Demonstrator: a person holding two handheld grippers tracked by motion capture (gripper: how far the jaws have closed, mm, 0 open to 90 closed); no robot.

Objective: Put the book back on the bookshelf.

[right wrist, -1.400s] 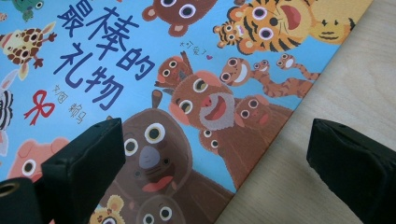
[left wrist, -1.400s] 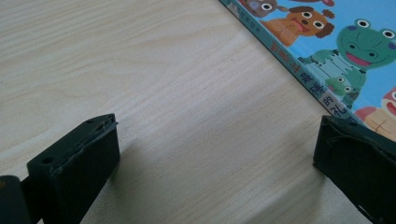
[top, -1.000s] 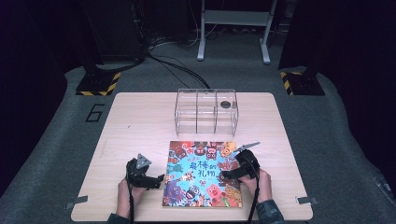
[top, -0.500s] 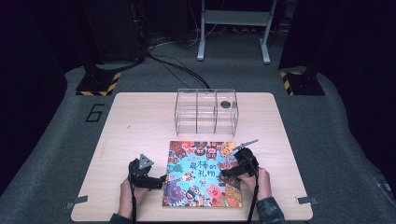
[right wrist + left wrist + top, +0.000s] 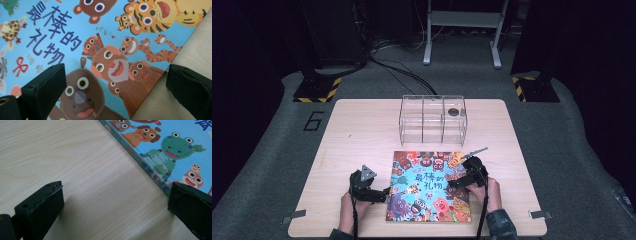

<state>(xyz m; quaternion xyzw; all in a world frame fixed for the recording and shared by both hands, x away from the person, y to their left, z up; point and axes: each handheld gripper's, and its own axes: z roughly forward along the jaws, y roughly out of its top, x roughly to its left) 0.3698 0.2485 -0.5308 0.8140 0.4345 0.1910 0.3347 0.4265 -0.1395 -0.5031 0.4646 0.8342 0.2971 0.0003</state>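
The picture book (image 5: 430,186) lies flat and closed on the tabletop (image 5: 362,130), near its front edge. The right gripper (image 5: 113,82) hovers over the book's right edge, fingers apart, having just widened. The left gripper (image 5: 115,203) sits at the spine, fingers apart over bare wood. A clear divided box (image 5: 433,120) stands behind.

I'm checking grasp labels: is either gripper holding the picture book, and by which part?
Nothing is held. The left gripper and right gripper stand open by the picture book.
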